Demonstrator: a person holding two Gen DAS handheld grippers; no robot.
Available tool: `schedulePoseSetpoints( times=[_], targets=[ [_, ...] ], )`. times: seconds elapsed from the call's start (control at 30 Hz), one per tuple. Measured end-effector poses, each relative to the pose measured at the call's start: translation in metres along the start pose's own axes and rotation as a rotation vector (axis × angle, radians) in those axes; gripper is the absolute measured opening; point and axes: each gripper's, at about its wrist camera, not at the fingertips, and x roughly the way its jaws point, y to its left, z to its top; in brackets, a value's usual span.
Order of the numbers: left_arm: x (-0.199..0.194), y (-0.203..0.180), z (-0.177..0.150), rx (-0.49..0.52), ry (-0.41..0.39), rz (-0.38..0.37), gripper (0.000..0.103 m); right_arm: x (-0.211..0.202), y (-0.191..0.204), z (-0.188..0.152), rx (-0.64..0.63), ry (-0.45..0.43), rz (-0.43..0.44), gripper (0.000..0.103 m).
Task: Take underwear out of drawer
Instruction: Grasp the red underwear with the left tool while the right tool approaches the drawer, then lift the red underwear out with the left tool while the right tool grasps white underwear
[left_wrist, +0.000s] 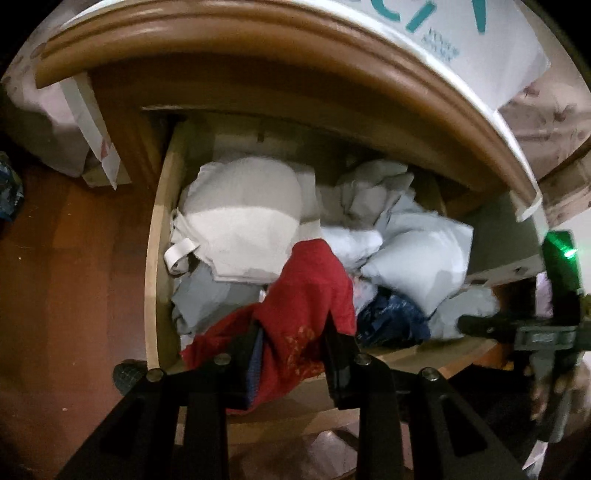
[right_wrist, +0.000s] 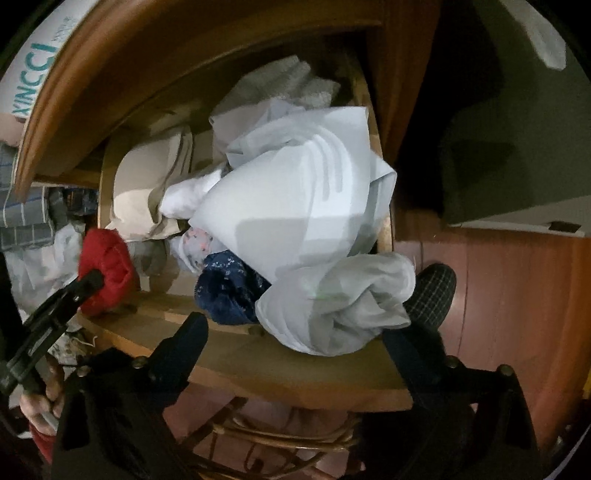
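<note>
The left gripper (left_wrist: 291, 332) was clamped on a red piece of underwear (left_wrist: 303, 295), which hung bunched over the front edge of the open wooden drawer (left_wrist: 155, 258), toward its left corner. The right gripper (right_wrist: 295, 332) stood wide with nothing between its fingers, above the drawer's front right corner.

The drawer was crammed. A cream padded garment (left_wrist: 243, 221) filled the back left, pale grey-white cloths (left_wrist: 413, 236) were heaped along the right side, and a rolled white bundle (right_wrist: 340, 306) slumped over the front edge just before the right gripper. A dark blue patterned garment (right_wrist: 229, 291) lay against the front wall between the red cloth and that bundle, with a small speckled white piece (right_wrist: 195, 243) just behind it.

The curved wooden top (left_wrist: 258, 40) of the cabinet overhung the drawer's back, shading what lay there. A white bag with teal lettering (left_wrist: 461, 37) on it was cut off by the picture's rim. Below the drawer, a checked slipper (right_wrist: 432, 291) rested on the red-brown floor (left_wrist: 74, 258). The hand (right_wrist: 40, 398) gripping the left tool was mostly hidden.
</note>
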Motion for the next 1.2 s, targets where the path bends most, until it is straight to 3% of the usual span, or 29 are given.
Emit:
schedulePoseSetpoints(
  times=[0.17, 0.3, 0.43, 0.57, 0.67, 0.93, 1.2],
  targets=[
    [-0.002, 0.006, 0.002, -0.032, -0.016, -0.032, 0.028, 0.013, 0.005, 0.003, -0.017, -0.006, -0.078, 0.084],
    [0.000, 0.008, 0.002, -0.041, -0.024, -0.030, 0.029, 0.020, 0.010, 0.002, -0.046, -0.021, -0.135, 0.083],
    [0.002, 0.006, 0.002, -0.037, -0.032, -0.026, 0.029, 0.019, 0.017, -0.004, -0.104, -0.066, -0.235, 0.062],
    [0.000, 0.007, 0.002, -0.047, -0.044, -0.030, 0.029, 0.015, 0.012, -0.009, -0.100, -0.087, -0.214, 0.048],
    [-0.001, 0.008, 0.003, -0.053, -0.053, -0.036, 0.029, 0.008, 0.007, -0.011, -0.087, -0.106, -0.191, 0.045],
    [-0.001, 0.007, 0.004, -0.050, -0.050, -0.026, 0.029, -0.014, 0.008, -0.018, -0.081, -0.169, -0.137, 0.043],
    [-0.005, 0.007, 0.003, -0.046, -0.067, -0.028, 0.029, -0.051, 0.022, -0.021, -0.127, -0.316, -0.121, 0.043]
  ],
)
